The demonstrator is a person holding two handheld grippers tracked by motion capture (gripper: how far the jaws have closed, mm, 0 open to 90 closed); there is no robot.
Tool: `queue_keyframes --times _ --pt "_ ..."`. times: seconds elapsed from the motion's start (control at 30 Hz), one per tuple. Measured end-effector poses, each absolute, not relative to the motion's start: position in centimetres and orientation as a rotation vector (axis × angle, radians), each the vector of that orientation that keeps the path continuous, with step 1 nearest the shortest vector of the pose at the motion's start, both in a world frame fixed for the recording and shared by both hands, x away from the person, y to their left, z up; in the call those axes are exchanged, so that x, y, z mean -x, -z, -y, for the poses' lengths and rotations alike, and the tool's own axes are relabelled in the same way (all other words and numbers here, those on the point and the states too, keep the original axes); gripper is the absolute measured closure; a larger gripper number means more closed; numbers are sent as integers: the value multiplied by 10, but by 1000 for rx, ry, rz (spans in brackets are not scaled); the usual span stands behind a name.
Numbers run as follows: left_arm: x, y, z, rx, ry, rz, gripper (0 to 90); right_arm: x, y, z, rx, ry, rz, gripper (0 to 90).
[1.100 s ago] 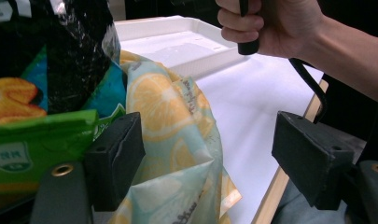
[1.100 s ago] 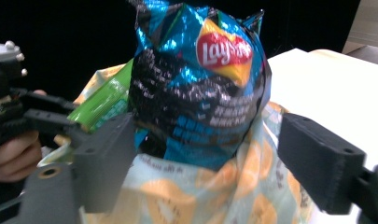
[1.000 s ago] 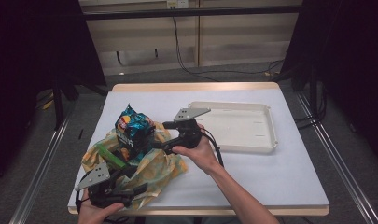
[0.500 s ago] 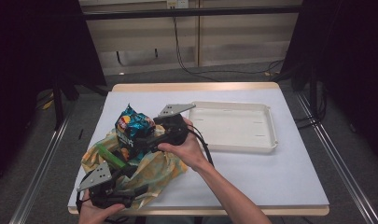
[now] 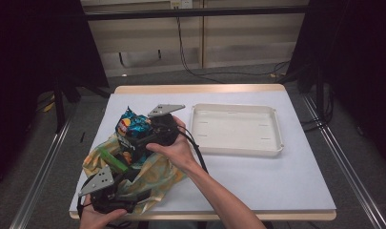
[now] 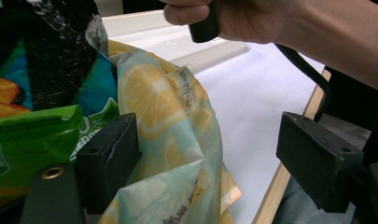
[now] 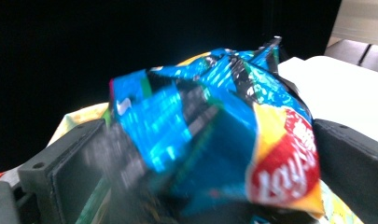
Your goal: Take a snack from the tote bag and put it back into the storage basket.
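chip bag [image 5: 133,128] sits in the lemon-print bag [image 5: 155,179] at the bench's near-left corner, tray [image 5: 236,150] bare; right gripper [image 7: 196,163] fingers wide around it, ungripped; left gripper [image 6: 210,172] fingers open around the lemon-print bag's rim.

Blue crinkled chip bag [image 5: 133,125] is standing upright in lemon-print bag [image 5: 155,174], at table's 9 o'clock.

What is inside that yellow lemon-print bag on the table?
Out of the lemon-print bag stick a blue chip packet and a green packet. The right claw stands open around the blue one. Anything deeper is covered by the bag.
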State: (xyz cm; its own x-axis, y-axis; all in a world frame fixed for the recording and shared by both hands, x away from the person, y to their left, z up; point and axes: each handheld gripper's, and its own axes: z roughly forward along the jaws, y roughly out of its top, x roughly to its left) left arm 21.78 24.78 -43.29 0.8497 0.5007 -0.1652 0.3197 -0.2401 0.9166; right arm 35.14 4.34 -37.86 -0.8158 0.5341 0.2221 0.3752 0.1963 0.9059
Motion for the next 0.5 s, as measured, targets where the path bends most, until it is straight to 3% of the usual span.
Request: queue_keyframes --times 0.27,0.5 --pt "-217 432 -248 -1849 -197 -619 205 -355 388 -54 -955 -1628 -2284 3" --pt "-217 432 -249 -1853 -203 -623 205 -355 393 -54 -980 -1619 -2288 261"
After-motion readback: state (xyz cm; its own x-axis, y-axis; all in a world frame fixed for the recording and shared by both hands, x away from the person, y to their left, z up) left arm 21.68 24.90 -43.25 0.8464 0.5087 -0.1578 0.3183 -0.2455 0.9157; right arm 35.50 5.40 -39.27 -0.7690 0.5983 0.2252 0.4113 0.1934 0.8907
